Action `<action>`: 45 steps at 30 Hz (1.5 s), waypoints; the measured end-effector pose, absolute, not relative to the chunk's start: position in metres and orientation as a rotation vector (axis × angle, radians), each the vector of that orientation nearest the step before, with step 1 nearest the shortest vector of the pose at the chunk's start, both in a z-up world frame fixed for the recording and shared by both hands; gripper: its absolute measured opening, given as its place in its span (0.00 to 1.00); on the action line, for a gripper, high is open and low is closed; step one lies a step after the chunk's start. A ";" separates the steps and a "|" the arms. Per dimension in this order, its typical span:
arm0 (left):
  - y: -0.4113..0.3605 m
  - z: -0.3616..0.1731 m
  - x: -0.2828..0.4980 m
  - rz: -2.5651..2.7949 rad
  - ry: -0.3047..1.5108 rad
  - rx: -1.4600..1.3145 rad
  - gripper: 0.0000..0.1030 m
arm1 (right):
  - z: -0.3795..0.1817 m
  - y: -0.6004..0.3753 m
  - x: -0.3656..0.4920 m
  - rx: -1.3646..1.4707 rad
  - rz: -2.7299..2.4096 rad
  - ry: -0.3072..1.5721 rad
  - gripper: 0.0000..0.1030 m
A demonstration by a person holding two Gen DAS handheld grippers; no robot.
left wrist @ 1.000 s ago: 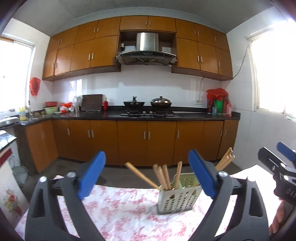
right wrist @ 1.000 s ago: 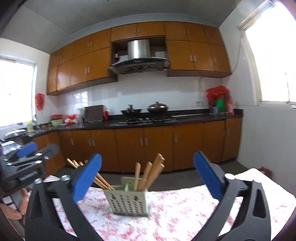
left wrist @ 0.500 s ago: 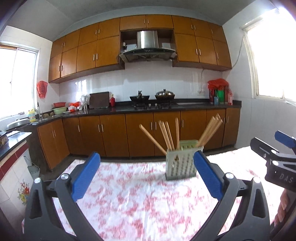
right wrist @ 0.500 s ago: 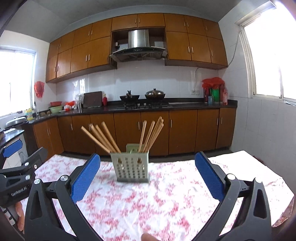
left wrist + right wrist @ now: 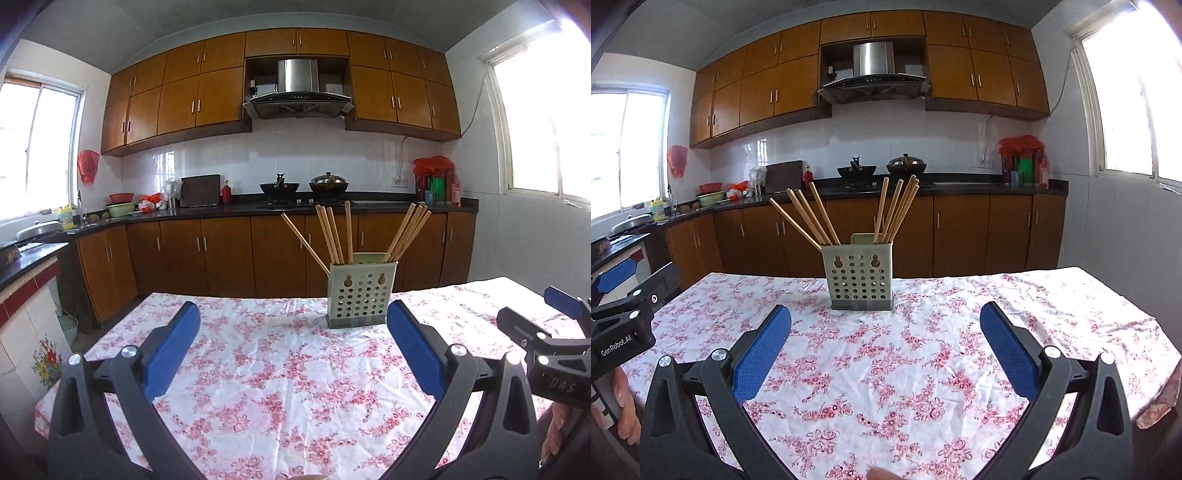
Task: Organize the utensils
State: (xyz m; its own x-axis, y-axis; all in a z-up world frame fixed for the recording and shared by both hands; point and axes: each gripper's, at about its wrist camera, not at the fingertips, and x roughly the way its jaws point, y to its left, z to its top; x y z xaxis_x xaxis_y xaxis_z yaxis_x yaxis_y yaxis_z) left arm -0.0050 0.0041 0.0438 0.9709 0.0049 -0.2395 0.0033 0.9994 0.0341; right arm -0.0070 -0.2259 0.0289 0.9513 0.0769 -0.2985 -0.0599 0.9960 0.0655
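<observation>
A pale green perforated utensil holder (image 5: 361,292) stands upright on the floral tablecloth (image 5: 280,369), with several wooden chopsticks (image 5: 332,236) fanned out of its top. It also shows in the right wrist view (image 5: 859,276), with its chopsticks (image 5: 816,218). My left gripper (image 5: 293,332) is open and empty, short of the holder and to its left. My right gripper (image 5: 885,334) is open and empty, short of the holder and to its right. Each gripper shows at the edge of the other's view: the right one (image 5: 543,332) and the left one (image 5: 620,314).
The table's far edge (image 5: 923,278) lies just behind the holder and its right edge (image 5: 1167,354) drops off. Behind stand wooden kitchen cabinets (image 5: 229,254), a counter with two pots (image 5: 303,186) and a range hood (image 5: 297,98).
Both grippers have risen and tilted down, so the holder now sits lower and fully in view with more tablecloth showing. Both stay open and empty.
</observation>
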 end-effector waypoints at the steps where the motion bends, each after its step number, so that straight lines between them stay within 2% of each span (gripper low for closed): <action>1: 0.004 0.042 -0.004 -0.001 0.250 0.033 0.96 | 0.027 -0.227 -0.009 0.057 0.067 0.307 0.98; 13: 0.004 0.014 -0.002 -0.003 0.336 0.017 0.96 | 0.005 -0.227 -0.008 0.073 0.063 0.389 0.98; 45: 0.002 0.011 0.000 -0.014 0.350 0.011 0.96 | 0.000 -0.225 -0.006 0.077 0.064 0.424 0.98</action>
State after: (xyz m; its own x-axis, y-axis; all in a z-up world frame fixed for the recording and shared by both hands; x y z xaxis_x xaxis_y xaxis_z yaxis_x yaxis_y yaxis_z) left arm -0.0001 0.0024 0.0107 0.9393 -0.0121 -0.3429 0.0160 0.9998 0.0085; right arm -0.0058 -0.2251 -0.0001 0.9093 0.0783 -0.4087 -0.0463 0.9951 0.0877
